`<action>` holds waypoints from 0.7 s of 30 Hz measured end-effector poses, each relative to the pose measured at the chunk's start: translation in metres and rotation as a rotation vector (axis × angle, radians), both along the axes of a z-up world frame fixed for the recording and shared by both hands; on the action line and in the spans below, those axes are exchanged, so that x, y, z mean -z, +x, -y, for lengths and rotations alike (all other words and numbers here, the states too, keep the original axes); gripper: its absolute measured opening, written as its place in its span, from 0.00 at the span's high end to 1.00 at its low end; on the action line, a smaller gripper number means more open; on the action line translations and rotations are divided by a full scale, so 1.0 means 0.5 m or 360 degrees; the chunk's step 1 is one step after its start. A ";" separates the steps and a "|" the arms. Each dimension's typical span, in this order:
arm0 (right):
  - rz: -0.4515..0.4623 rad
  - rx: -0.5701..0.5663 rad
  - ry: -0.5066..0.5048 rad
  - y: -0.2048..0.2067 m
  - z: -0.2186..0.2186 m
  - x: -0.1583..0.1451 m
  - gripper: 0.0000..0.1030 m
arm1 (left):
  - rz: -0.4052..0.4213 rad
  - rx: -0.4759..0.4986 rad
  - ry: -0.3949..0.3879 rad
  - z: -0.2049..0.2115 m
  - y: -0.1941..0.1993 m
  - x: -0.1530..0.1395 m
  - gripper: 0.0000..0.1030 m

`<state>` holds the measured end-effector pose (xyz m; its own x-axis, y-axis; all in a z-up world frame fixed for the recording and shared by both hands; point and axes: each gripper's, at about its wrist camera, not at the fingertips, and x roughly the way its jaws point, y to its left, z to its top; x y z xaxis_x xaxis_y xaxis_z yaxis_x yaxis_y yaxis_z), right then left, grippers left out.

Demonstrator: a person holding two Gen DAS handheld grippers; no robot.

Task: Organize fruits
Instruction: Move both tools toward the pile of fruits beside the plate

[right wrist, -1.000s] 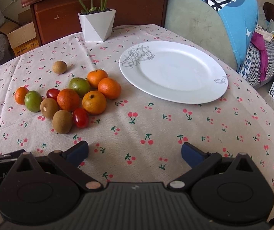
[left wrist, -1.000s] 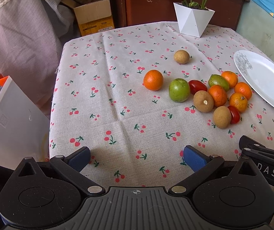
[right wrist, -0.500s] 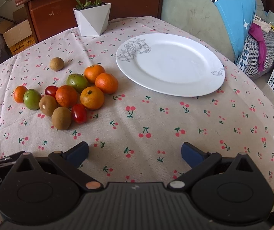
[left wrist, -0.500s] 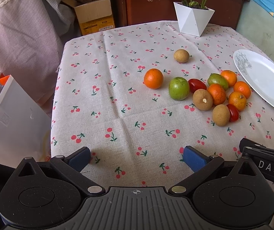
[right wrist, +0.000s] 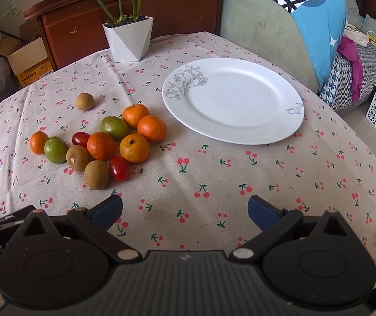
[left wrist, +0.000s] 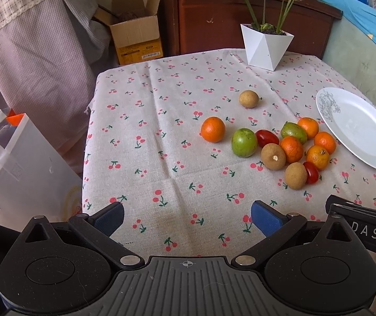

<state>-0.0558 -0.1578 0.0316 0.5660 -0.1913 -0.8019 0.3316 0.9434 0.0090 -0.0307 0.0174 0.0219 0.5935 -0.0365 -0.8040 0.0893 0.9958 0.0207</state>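
The fruits (right wrist: pixel 103 144) lay in a loose cluster on the desk (right wrist: pixel 214 184), left of the plate (right wrist: pixel 232 100) and near it. Most touched one another: four oranges (right wrist: pixel 134 148), two tomatoes (right wrist: pixel 118 168), two brown fruits (right wrist: pixel 96 174) and a green one (right wrist: pixel 113 127). At the left end of the group sat another green fruit (left wrist: pixel 244 142) and an orange (left wrist: pixel 212 129), the two just apart in the left view. A lone brown fruit (left wrist: pixel 249 99) lay farther back, well clear of the rest. The plate held nothing. A white planter (right wrist: pixel 128 39) stood at the far edge of the cherry-print cloth (left wrist: pixel 161 137).

The left gripper (left wrist: pixel 187 218) hovered over the near edge of the desk, its jaws spread wide with nothing between them. The right gripper (right wrist: pixel 185 210) hung likewise over the near cloth, jaws wide apart and empty, the fruits ahead to its left and the plate ahead to its right. Beside the desk stood a white bag (left wrist: pixel 16 163), and a cardboard box (left wrist: pixel 135 39) sat behind.
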 end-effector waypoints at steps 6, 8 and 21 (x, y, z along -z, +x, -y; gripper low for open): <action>0.0011 0.0004 0.0002 -0.003 0.001 -0.008 0.03 | 0.0036 0.0017 0.0003 0.002 -0.008 -0.013 0.01; 0.0013 0.0006 0.0003 -0.004 0.001 -0.010 0.04 | 0.0041 0.0024 -0.0004 0.002 -0.009 -0.016 0.01; 0.0012 -0.0023 0.0009 -0.007 -0.004 -0.013 0.06 | 0.0089 0.0060 -0.0015 0.004 -0.019 -0.031 0.05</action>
